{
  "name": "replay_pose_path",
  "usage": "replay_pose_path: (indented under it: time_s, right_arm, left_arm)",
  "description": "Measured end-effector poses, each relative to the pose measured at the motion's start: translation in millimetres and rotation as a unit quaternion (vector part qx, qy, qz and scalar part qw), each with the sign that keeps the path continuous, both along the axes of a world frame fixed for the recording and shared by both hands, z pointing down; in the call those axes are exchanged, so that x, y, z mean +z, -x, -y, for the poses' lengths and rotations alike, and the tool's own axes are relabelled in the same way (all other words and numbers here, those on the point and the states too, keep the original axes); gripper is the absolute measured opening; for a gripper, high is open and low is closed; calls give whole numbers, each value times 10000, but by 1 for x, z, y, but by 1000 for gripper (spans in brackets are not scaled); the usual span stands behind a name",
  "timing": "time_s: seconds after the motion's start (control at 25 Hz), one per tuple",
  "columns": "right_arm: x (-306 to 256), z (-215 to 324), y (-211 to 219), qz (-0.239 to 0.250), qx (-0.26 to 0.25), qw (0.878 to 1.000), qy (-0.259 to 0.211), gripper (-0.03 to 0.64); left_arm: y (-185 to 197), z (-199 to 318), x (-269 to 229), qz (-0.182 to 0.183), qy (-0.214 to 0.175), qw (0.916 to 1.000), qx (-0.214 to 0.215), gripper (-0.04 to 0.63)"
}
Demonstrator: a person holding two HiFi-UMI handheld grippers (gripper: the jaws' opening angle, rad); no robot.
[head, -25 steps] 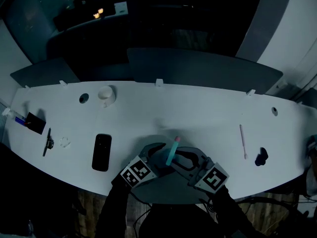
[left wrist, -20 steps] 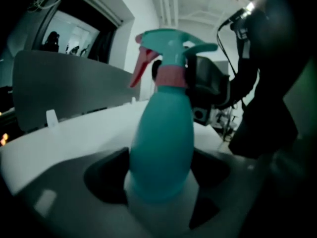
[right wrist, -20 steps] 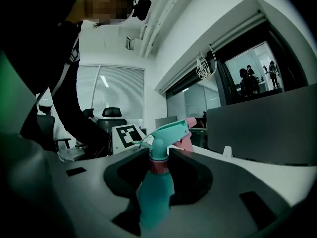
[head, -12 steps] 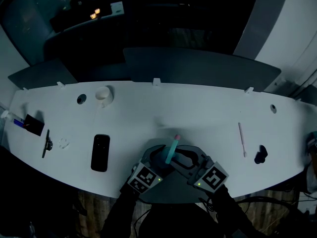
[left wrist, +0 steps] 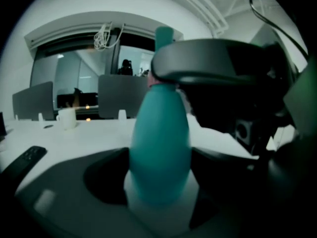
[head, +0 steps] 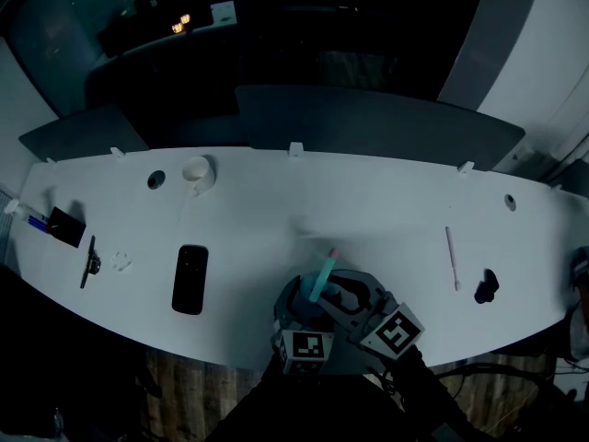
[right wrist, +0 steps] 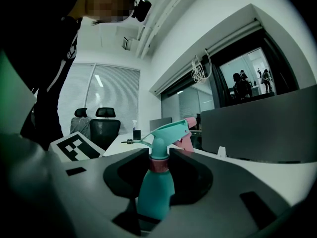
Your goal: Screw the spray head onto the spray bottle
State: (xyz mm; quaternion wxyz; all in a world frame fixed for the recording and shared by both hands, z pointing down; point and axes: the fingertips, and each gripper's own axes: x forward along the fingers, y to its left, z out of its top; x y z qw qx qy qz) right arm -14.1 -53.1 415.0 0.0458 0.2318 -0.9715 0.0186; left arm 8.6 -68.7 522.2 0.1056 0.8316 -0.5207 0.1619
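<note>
**Desk**: white, long, with a curved near edge. Dim light.

**Spray bottle**: teal body, upright, at the middle of the desk's near edge. Whether its base rests on the desk cannot be told.

**Spray head**: teal, with a pink nozzle tip and a pink collar. It sits on the bottle's neck, nozzle pointing toward the desk's far edge.

**Left hand-held gripper**: comes in from the near edge, low on the bottle. The jaws have just been closing and now hold the teal body, one on either side. Its marker cube hangs off the near edge.

**Right hand-held gripper**: comes in from the near right. The jaws stand narrow, clamped on the pink collar of the spray head, above the left gripper's hold. Its marker cube is just right of the other cube.

**Flat black handset**: lies near the near edge, left of the bottle and well apart from it.

**White cup**: by the far edge, left part, with a round cable hole just beside it.

**Black holder**: at the desk's left end. A thin dark tool lies close by, nearer the near edge.

**Pink stick**: lies on the right part, roughly square to the near edge.

**Small black object**: just right of the stick, near the near edge. Too small to identify.

**Grey partition panels**: stand behind the far edge.
</note>
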Motion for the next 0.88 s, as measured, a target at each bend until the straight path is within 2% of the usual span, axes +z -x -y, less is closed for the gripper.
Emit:
replay_pose_path:
  time_s: [0.12,0.24,0.32,0.4,0.52,0.6,0.64,0.72,0.8,0.88]
  right_arm:
    - [1,-1,1,-33,-48,10000,23,133]
    - [1,-1,1,-30,-91,9999,49,133]
    - [1,-1,0,-39,-114,9999,63,133]
    - [1,-1,0,-37,-137,9999,51,133]
    - [1,-1,0,-8,-145,9999,69,133]
    - [2,-1,0,-36,-165,9998,74,133]
    - [2,-1,0,-49,-166,9998,82,133]
    - [2,0,0,-64,-144,9998,78,133]
    - [2,1,0,-69,-101,9999,36,133]
    - [1,2,-1,-55,-39,10000,19,133]
  left_arm:
    - [2,-4,-9,-217,-298,9978,557,393]
    - [5,-7,-18,-423,-327,9865,1549,414]
    - [3,-10,-12,-264,-38,9699,2420,416]
    - [1,-13,-2,18,254,9463,3221,416]
    - [-8,-14,3,116,485,9172,3953,414]
    - [-12,-16,4,185,543,9052,4212,385]
    - [-12,-16,5,198,541,9034,4250,383]
    - [-11,-15,3,172,487,9093,4129,383]
    - [-11,-11,2,124,355,9261,3753,383]
    - [-10,-7,0,23,208,9498,3122,382]
